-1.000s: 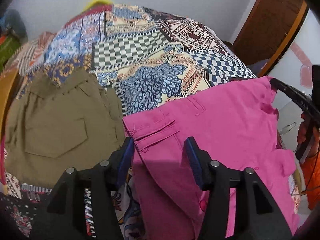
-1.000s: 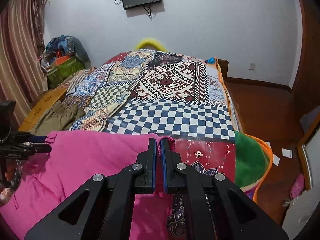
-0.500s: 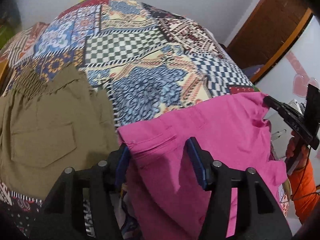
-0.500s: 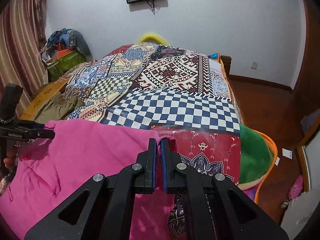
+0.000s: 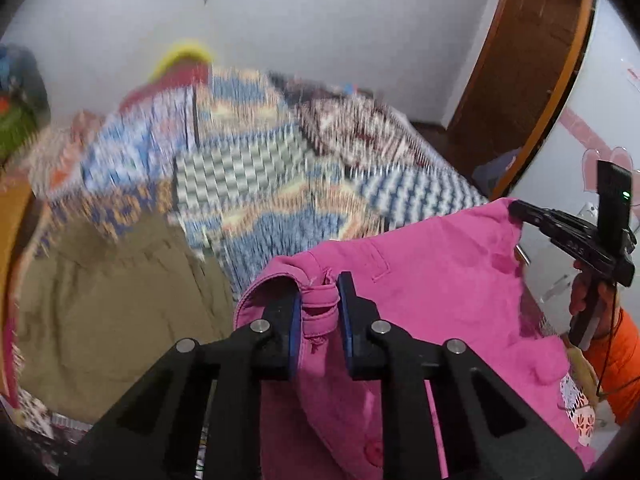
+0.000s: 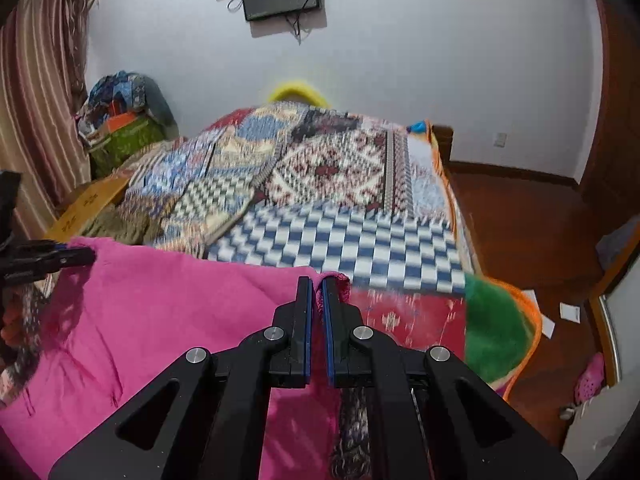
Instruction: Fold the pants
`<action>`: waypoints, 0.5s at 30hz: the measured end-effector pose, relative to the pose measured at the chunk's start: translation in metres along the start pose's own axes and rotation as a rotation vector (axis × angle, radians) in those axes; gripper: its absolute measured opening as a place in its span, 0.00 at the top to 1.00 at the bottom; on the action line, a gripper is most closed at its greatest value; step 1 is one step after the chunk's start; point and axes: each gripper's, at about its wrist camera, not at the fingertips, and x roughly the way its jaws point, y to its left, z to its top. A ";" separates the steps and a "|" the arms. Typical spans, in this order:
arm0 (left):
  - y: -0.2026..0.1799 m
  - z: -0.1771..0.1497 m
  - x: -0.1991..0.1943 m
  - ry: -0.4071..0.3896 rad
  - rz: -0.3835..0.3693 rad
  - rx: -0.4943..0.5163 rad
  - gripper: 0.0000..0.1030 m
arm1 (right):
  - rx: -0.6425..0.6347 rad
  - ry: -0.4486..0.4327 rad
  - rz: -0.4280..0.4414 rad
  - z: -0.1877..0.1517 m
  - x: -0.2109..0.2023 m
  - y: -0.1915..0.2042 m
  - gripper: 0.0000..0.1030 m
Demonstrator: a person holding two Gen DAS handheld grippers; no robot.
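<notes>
Both jaws clamp pink pants (image 5: 432, 276): left gripper (image 5: 318, 312) on bunched waistband, right gripper (image 6: 316, 312) on opposite corner. Keep cloth taut between them; lift evenly.

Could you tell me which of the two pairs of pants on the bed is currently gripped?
The pink pants: the left gripper and right gripper each pinch their top edge. The olive-brown pants lie flat on the bedspread, untouched.
</notes>
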 end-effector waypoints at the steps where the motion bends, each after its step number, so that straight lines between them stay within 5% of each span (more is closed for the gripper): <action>1: -0.001 0.003 -0.008 -0.034 0.013 0.010 0.84 | 0.006 -0.014 0.000 0.005 0.000 0.000 0.96; 6: -0.002 0.013 -0.027 -0.115 0.069 0.042 0.84 | 0.009 -0.043 0.005 0.022 0.008 0.007 0.96; 11: 0.016 0.008 0.005 0.003 0.130 -0.005 0.79 | 0.019 0.058 0.001 0.016 0.033 0.012 0.94; 15: 0.030 -0.006 0.022 0.092 0.164 -0.046 0.68 | 0.040 0.150 -0.012 0.000 0.037 0.008 0.72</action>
